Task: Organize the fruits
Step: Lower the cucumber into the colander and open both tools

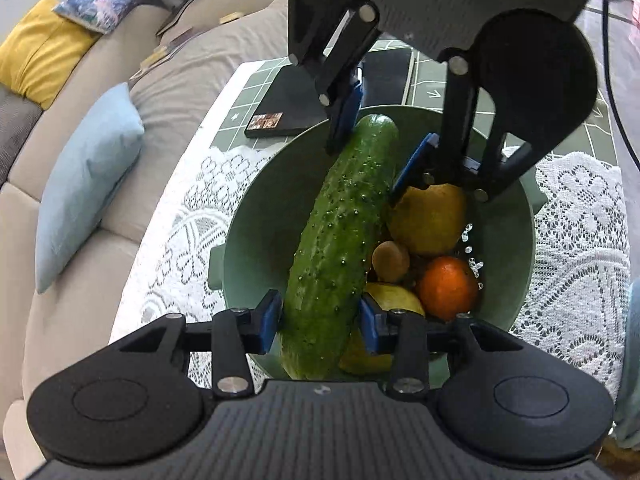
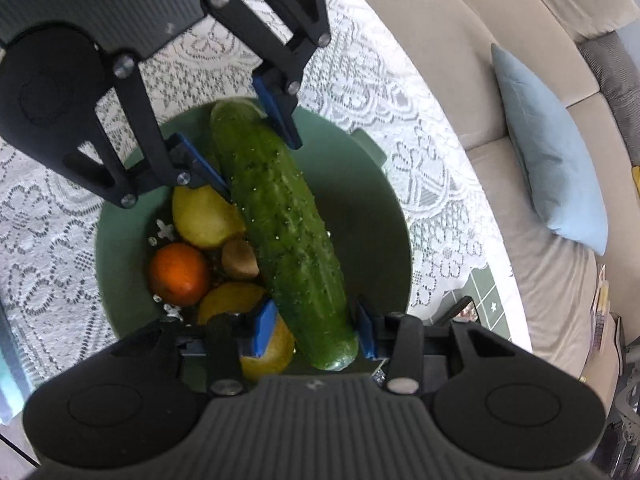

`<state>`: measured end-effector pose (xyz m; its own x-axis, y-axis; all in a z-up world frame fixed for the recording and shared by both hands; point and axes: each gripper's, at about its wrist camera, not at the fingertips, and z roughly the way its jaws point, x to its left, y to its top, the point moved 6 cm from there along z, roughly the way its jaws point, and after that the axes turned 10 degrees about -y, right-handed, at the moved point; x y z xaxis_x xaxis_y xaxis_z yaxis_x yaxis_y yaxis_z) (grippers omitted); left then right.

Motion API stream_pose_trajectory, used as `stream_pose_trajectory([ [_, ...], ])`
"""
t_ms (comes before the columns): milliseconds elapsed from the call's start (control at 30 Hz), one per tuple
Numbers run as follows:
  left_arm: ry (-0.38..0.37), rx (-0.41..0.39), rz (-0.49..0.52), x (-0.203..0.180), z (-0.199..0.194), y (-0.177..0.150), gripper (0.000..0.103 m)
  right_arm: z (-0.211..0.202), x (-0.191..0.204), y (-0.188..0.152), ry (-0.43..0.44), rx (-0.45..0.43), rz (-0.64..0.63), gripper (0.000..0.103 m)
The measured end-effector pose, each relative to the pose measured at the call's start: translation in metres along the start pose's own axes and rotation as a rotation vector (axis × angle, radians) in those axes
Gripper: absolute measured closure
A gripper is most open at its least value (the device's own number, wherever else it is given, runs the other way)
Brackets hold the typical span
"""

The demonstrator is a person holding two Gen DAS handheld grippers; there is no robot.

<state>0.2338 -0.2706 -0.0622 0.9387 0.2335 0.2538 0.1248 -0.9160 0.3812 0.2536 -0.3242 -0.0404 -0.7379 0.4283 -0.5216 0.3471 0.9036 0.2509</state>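
Cucumber point(image 1: 340, 240), held over green bowl point(image 1: 248, 216) by 2 grippers, 1 at each end.

Left gripper point(image 1: 320, 320) pinches 1 end; right gripper point(image 2: 316, 330) pinches the other, apparently sharing the long load so it stays level. Bowl contents: 1 orange point(image 1: 448, 288), 1 kiwi point(image 1: 390, 260), lemons point(image 1: 428, 220). Bowl sits on lace cloth point(image 1: 180, 240).
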Motion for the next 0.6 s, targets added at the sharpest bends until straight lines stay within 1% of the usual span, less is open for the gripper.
stream_pose_trajectory([
  [167,-0.002,-0.01,-0.006,0.0,0.0,-0.001,0.056,0.002,-0.003,0.0,0.0,-0.002,0.014,0.063],
  [267,0.009,-0.01,-0.016,0.002,0.0,-0.001,0.05,0.004,-0.003,0.002,-0.01,0.006,0.012,0.062],
  [367,0.019,-0.007,-0.03,0.004,-0.002,-0.002,0.05,0.005,-0.006,0.006,-0.029,0.006,0.011,0.061],
  [533,0.033,-0.012,-0.05,0.006,-0.007,-0.006,0.049,0.001,-0.008,0.009,-0.038,0.008,0.027,0.057],
  [600,0.032,-0.018,-0.056,0.005,-0.011,-0.007,0.049,-0.002,-0.007,0.009,-0.044,0.006,0.022,0.049],
])
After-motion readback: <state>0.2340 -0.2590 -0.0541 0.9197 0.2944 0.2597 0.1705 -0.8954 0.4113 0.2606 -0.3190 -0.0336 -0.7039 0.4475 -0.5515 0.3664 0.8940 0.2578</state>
